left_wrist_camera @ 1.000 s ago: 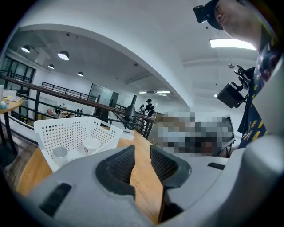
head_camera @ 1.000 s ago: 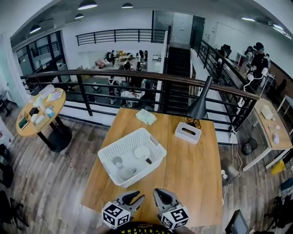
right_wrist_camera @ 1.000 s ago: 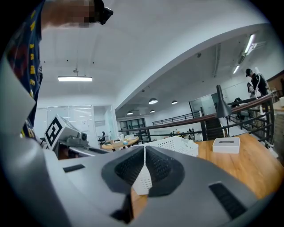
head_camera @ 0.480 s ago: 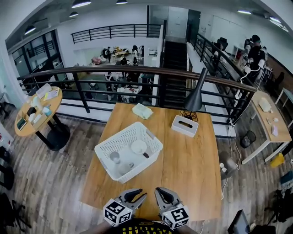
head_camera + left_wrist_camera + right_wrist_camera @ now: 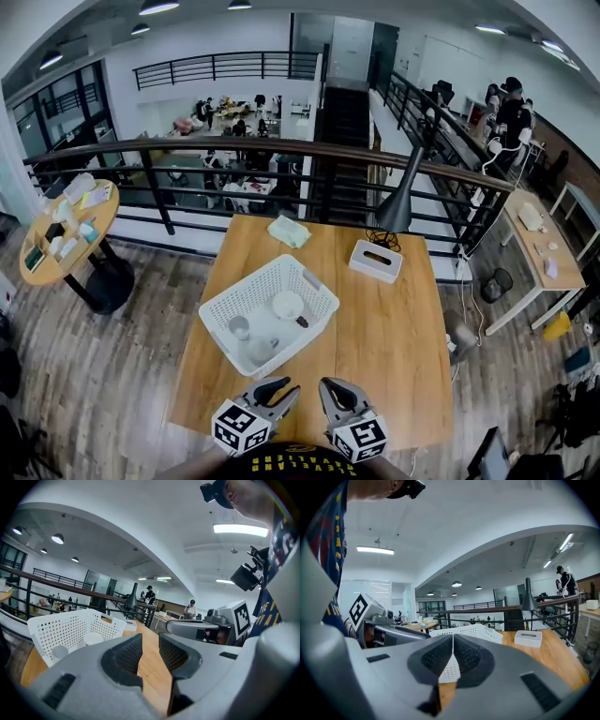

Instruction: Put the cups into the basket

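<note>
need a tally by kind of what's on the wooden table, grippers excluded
basket: 1
cups: 3, all inside the basket
small dark item: 1, in the basket, too small to identify
cloth: 1
tissue box: 1
lamp: 1
Total: 8

Basket (image 5: 272, 314): white, pierced throughout with a regular grid of small holes. Cups (image 5: 288, 304) inside it: white to pale translucent. Table (image 5: 394, 328): light orange-brown wood grain. Tissue box (image 5: 375, 260), above centre: white. Lamp (image 5: 398, 202): black. Cloth (image 5: 288, 231), upper centre: pale green. Left gripper (image 5: 284, 387) and right gripper (image 5: 329, 383), bottom centre: grey, with dark ribbed pads (image 5: 124, 656) and marker cubes (image 5: 236, 433) in black-and-white squares. Floor (image 5: 112, 375): grey-brown planks.
</note>
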Available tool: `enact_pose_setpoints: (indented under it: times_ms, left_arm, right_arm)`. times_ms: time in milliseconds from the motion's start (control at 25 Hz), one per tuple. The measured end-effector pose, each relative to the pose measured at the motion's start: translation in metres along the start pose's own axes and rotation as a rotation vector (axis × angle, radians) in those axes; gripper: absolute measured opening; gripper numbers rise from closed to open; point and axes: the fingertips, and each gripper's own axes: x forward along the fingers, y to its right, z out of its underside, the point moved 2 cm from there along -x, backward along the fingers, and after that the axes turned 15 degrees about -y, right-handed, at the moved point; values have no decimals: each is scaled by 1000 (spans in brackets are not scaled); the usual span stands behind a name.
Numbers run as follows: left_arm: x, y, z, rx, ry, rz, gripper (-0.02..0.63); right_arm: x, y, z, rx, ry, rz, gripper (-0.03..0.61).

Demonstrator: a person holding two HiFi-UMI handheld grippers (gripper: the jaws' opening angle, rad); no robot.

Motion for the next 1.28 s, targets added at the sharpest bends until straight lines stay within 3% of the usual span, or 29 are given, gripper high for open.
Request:
enact_pose_setpoints:
  times_ms: [480,1280]
  left_arm:
    - [4,-15,0,9,-12,68,115]
    - [7,-8,1,50,-31,112,115]
  right_arm:
    - [21,-9,3,6,-49,18,18]
    - [16,-12,6,7,-38,44,17]
